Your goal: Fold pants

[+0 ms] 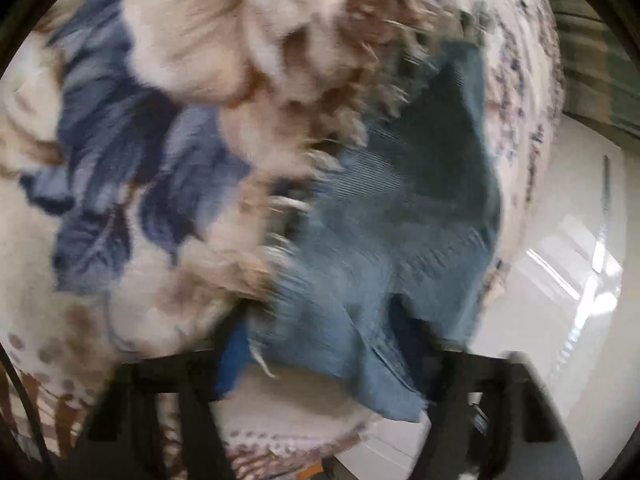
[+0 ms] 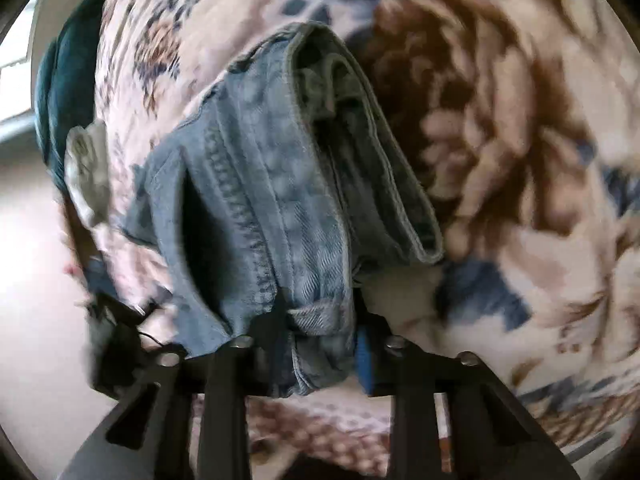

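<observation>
Blue denim pants (image 1: 400, 240) lie on a floral bedspread (image 1: 120, 160). In the left wrist view the image is motion-blurred; my left gripper (image 1: 320, 344) is shut on a frayed edge of the denim, which drapes between its black fingers (image 1: 192, 400). In the right wrist view the pants (image 2: 280, 184) hang folded in layers, with a thick stitched seam and hem showing. My right gripper (image 2: 320, 340) is shut on the bunched denim at its tips, with a blue pad (image 2: 364, 360) showing beside the cloth.
The bedspread (image 2: 520, 160) has brown, white and blue flowers. A dark teal cloth (image 2: 68, 80) and a pale rag (image 2: 86, 168) lie at its left edge. A white glossy floor (image 1: 560, 280) lies beyond the bed's right edge.
</observation>
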`<action>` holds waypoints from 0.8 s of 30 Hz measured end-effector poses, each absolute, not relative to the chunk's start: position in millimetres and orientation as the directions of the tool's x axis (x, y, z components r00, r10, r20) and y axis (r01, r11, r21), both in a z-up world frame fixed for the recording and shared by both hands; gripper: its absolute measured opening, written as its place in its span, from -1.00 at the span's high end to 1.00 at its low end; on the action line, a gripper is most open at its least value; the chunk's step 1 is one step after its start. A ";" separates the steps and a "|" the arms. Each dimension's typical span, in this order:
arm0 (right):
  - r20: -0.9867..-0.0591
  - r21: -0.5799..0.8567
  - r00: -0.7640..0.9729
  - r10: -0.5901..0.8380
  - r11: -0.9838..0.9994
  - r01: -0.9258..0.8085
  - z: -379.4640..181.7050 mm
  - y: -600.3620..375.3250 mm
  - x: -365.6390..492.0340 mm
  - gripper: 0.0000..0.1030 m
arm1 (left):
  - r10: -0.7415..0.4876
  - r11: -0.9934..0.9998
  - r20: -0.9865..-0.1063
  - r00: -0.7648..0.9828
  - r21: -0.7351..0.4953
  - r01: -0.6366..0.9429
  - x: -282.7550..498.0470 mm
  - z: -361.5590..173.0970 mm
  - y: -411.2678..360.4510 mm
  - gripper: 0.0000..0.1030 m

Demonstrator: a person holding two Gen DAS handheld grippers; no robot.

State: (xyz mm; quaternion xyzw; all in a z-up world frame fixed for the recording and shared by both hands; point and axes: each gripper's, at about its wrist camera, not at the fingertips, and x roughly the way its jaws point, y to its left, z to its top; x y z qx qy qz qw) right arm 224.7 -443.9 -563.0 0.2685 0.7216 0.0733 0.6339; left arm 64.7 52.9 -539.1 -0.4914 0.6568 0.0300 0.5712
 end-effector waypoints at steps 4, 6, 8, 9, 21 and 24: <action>-0.925 0.353 -0.045 0.378 0.895 0.274 -551.0 -465.0 234.8 0.63 | -0.384 0.825 -0.923 -0.018 -0.334 -0.456 67.4 -525.4 26.6 0.65; -0.911 0.350 -0.125 0.394 0.896 0.274 -562.6 -465.5 245.0 0.47 | -0.267 0.910 -0.961 -0.072 -0.227 -0.347 65.6 -522.2 13.4 0.62; -0.910 0.317 -0.203 0.363 0.921 0.224 -569.8 -456.7 250.5 0.00 | -0.278 0.911 -0.955 -0.102 -0.229 -0.342 64.9 -517.5 10.9 0.56; -0.917 0.299 -0.206 0.341 0.931 0.208 -564.8 -457.1 252.1 -0.11 | -0.291 0.906 -0.949 -0.120 -0.233 -0.353 64.2 -512.8 12.7 0.53; -0.888 0.434 -0.013 0.460 0.846 0.309 -550.2 -480.2 344.4 -0.33 | -0.505 0.745 -0.860 0.079 -0.480 -0.462 191.7 -516.9 37.3 -0.46; -0.897 0.412 -0.038 0.439 0.867 0.281 -568.3 -464.2 359.0 0.41 | -0.456 0.779 -0.883 0.113 -0.457 -0.430 215.0 -518.7 30.5 0.34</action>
